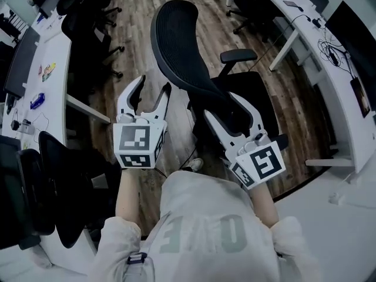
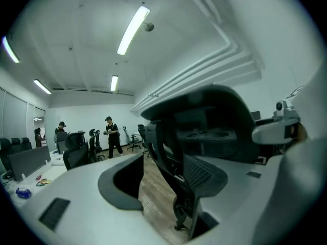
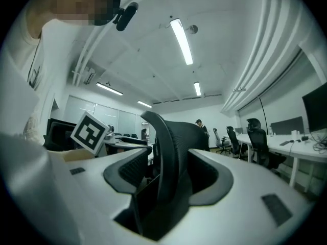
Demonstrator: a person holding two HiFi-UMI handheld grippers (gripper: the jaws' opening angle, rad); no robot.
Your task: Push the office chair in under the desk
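Chair [image 1: 176,40]: left gripper [image 1: 154,84] wide open, empty; right gripper [image 1: 223,106] wide open astride backrest [image 3: 171,157]; advise pushing squarely.

Large grey letters [image 1: 202,235] run across the chest of the person's pale sweatshirt [image 1: 194,198] (seen upside down from above); they cannot be read with certainty. Nothing else is legible.

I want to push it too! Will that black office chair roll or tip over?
Probably rolls easily: the office chair stands on a smooth wood floor. Its mesh back looks thin, so it may flex. Pushed high up, it might lean.
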